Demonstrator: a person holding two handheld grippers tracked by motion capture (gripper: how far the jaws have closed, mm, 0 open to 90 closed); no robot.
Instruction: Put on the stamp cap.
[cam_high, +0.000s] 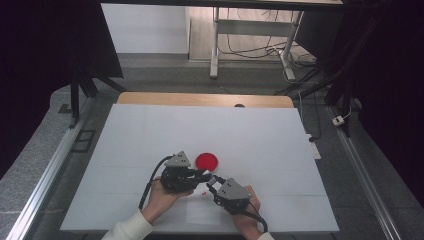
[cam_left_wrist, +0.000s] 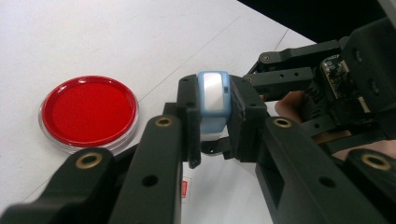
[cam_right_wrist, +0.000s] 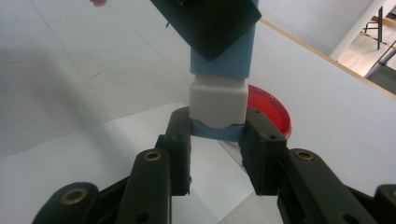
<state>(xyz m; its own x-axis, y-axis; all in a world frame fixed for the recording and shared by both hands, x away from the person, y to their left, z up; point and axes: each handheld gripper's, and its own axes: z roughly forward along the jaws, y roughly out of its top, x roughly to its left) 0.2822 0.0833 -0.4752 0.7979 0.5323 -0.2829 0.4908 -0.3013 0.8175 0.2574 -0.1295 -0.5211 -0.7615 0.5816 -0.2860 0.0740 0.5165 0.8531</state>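
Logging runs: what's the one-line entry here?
left hand-held gripper: shut on blue tube | right hand-held gripper: shut on white cap | red dish: on table

The red dish (cam_high: 207, 161) lies at twelve o'clock of the two grippers, just beyond their tips, and blocks a straight push forward. The left gripper (cam_high: 202, 175) and right gripper (cam_high: 212, 181) meet tip to tip, each closing the other's inward path. Bare white table (cam_high: 150, 135) lies open toward nine, three and far twelve o'clock.
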